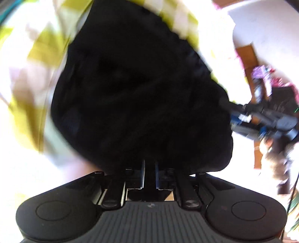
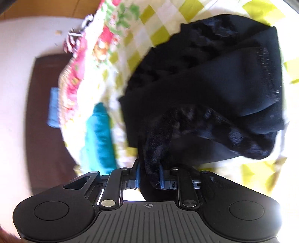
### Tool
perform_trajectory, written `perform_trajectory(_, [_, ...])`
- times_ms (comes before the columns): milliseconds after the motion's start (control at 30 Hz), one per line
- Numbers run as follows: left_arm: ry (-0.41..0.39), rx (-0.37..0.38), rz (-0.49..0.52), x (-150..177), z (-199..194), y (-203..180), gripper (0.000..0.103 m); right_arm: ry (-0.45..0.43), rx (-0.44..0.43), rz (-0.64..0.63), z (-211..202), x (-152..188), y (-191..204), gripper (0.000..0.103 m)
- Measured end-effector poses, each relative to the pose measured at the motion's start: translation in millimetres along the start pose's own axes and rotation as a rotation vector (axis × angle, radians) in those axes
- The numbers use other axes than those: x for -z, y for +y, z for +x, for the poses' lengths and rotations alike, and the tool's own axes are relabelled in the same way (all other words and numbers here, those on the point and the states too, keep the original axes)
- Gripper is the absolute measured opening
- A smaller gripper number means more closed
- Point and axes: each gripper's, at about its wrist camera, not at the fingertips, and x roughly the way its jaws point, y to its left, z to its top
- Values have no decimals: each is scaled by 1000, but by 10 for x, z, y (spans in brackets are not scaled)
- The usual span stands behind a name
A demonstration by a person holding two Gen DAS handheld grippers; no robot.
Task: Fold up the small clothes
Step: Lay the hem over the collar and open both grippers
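Two tools pinching black garment (image 2: pixel 214 78), teal cloth (image 2: pixel 99 134) only rightward

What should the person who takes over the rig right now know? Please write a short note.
Left hand-held gripper: shut on the black garment.
Right hand-held gripper: shut on another edge of the same black garment.
The garment hangs bunched between both, over the yellow checked cloth. A teal cloth lies to the side.
Done: garment picked up. Left: spread it flat, fold it, set it down.
Both views are blurred, so details are uncertain.
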Motion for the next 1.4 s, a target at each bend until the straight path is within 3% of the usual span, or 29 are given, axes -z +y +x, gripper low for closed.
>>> perform_trajectory(133, [-170,13,99,-467,-277,-236,25,-124,-213,200,-16,-202,-8,18])
perform_trajectory(167, [-204,10,111,-582,-345,-230,30,-171,-258,274,25,-289,-79,21])
perform_trajectory(233, [-251,-55,137,-616,-435,-245,37,-250,-282,354,152,-471,-206,22])
perform_trajectory(333, [-242,-227,263,-397,-509,-369,39,-228,-234,281,294,-594,-163,22])
perform_trajectory(433, [-179,-299,343,-50,-501,-456,44,-185,-128,122,307,-486,18,27])
perform_trajectory(567, [-128,-386,477,479,-183,-554,45,-190,47,-40,122,-275,151,29])
perform_trajectory(667, [-120,-487,630,733,143,-612,45,-187,142,-110,-30,-213,145,41])
perform_trajectory(833, [-120,-606,760,901,665,-599,45,-132,192,-153,-33,-282,25,40])
perform_trajectory(933, [-181,-692,862,956,850,-650,46,-105,198,-170,-42,-293,1,40])
perform_trajectory(1067, [-217,-709,949,1048,902,-695,46,-115,206,-169,-131,-241,-20,40])
perform_trajectory(1267, [-278,-643,1094,939,892,-763,46,-153,249,-98,-124,-147,-81,42])
perform_trajectory(1400, [-291,-611,1152,827,769,-774,34,-164,231,-55,-95,-121,-78,42])
